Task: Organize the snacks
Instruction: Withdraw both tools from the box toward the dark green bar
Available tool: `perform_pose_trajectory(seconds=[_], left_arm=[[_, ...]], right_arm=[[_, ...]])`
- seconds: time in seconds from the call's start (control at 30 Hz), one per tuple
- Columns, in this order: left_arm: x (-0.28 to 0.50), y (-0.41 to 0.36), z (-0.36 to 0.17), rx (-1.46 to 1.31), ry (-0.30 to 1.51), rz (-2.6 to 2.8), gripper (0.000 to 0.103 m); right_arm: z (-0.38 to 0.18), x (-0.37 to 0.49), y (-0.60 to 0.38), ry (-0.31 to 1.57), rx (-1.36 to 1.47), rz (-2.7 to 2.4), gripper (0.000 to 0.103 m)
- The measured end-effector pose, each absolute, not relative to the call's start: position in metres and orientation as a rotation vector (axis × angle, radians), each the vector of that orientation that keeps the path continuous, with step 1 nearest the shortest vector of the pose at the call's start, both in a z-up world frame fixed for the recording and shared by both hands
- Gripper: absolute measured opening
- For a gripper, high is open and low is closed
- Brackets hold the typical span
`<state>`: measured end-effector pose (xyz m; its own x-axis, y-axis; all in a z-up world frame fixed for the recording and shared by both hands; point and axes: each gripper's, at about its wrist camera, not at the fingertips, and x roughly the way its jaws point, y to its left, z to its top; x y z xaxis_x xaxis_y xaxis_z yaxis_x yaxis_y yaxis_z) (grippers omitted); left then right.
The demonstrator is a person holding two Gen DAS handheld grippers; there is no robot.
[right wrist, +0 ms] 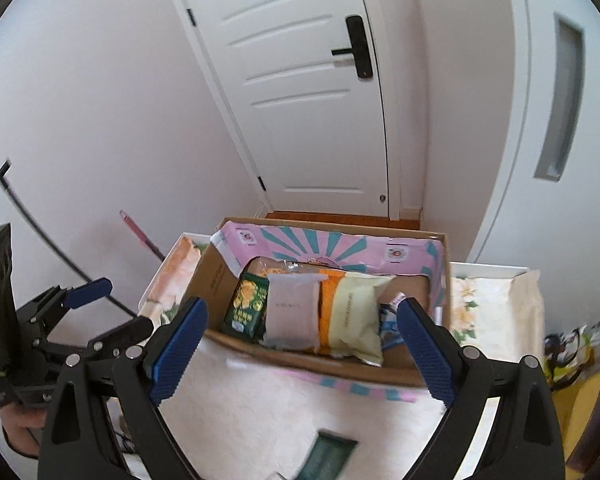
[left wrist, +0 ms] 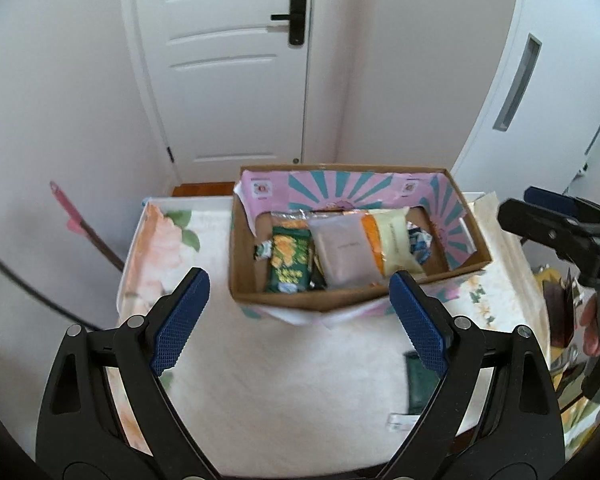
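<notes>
Brown cardboard box, pink-teal lining (right wrist: 420, 374): packets inside, ahead of both hand-held grippers. Left hand-held gripper (left wrist: 300, 320), right hand-held gripper (right wrist: 302, 350): spread, empty. Dark green packet (right wrist: 328, 458) on bench below right: likely next pick, grip edges squarely.

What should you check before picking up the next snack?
1. Left gripper empty: ok, jaws wide, nothing between them.
2. Right gripper empty: ok, jaws wide, nothing between them.
3. Box open on top: ok.
4. Room in the box: ok, bare cardboard shows at both ends beside the packets.
5. A snack left outside: ok, a dark green packet lies on the table near the right gripper.
6. What the green packet is: cannot tell, blurred and partly hidden.
</notes>
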<state>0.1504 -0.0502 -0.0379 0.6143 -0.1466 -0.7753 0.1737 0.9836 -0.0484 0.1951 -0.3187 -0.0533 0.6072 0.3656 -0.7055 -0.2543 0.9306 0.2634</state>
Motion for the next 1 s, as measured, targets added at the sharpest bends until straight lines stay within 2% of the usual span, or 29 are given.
perform_pose_trajectory(seconds=[0.27, 0.73, 1.0], left_arm=[[0.097, -0.075, -0.062, -0.069, 0.931, -0.096, 0.091], [0.019, -0.099, -0.163, -0.282, 1.107, 0.027, 0.091], [0.002, -0.108, -0.197, -0.278, 1.133, 0.075, 0.091]], right_arm=[[-0.062, 0.145, -0.35, 0.839, 0.064, 0.396, 0.094], [-0.152, 0.107, -0.364, 0.999, 0.027, 0.435, 0.094], [-0.197, 0.105, -0.347, 1.094, 0.081, 0.399, 0.094]])
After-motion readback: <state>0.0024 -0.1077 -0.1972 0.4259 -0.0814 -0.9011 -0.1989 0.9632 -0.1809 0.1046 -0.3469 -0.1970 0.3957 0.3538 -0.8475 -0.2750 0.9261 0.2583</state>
